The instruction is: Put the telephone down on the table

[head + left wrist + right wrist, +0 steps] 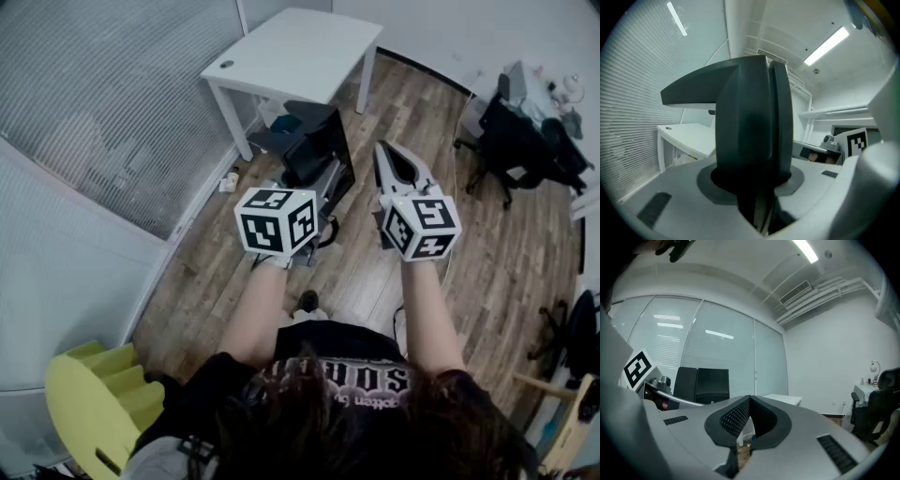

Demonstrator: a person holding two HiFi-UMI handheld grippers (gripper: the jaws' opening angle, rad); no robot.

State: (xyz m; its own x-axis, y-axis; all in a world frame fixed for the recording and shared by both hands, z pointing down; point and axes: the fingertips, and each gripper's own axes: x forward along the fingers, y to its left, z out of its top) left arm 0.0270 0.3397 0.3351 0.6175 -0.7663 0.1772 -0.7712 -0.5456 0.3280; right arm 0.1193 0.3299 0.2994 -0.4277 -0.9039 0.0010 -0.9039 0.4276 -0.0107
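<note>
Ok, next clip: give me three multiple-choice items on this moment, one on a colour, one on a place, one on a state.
1. The table is: A white, B black, C yellow.
2. The telephone is: A on the table, B in the left gripper, C out of sight.
3. The right gripper has its jaws: A shut and empty, B on the telephone, C wide apart.
Key: 1A, its top shows white; 2B, the jaws clamp it; 3A, the tips meet on nothing.
</note>
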